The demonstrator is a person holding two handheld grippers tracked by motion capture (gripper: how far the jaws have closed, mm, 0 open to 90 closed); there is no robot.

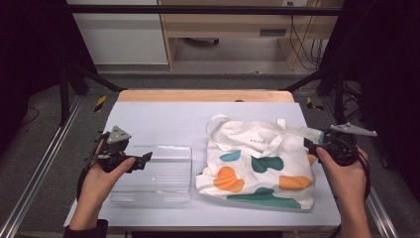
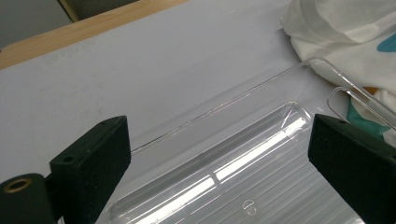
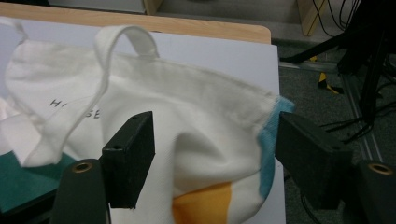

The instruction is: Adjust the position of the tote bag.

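A white cloth tote bag (image 1: 257, 166) printed with orange, teal and blue patches lies flat on the right half of the table, handles toward the back. My right gripper (image 1: 311, 145) is at its right edge. In the right gripper view the jaws (image 3: 215, 154) stand apart with the bag's bulging upper corner (image 3: 205, 107) between them, and no squeeze shows. A clear plastic tray (image 1: 166, 148) lies left of the bag. My left gripper (image 1: 146, 159) hovers over the tray's left part. Its jaws (image 2: 219, 154) are wide open above the ribbed tray floor (image 2: 261, 182), holding nothing.
A white sheet (image 1: 163, 116) covers the table, with a wooden edge (image 1: 203, 95) at the back. Metal frame rails (image 1: 34, 173) run along both sides, and dark stands and cables (image 1: 341, 94) are off the right side. The tray's right rim nearly touches the bag.
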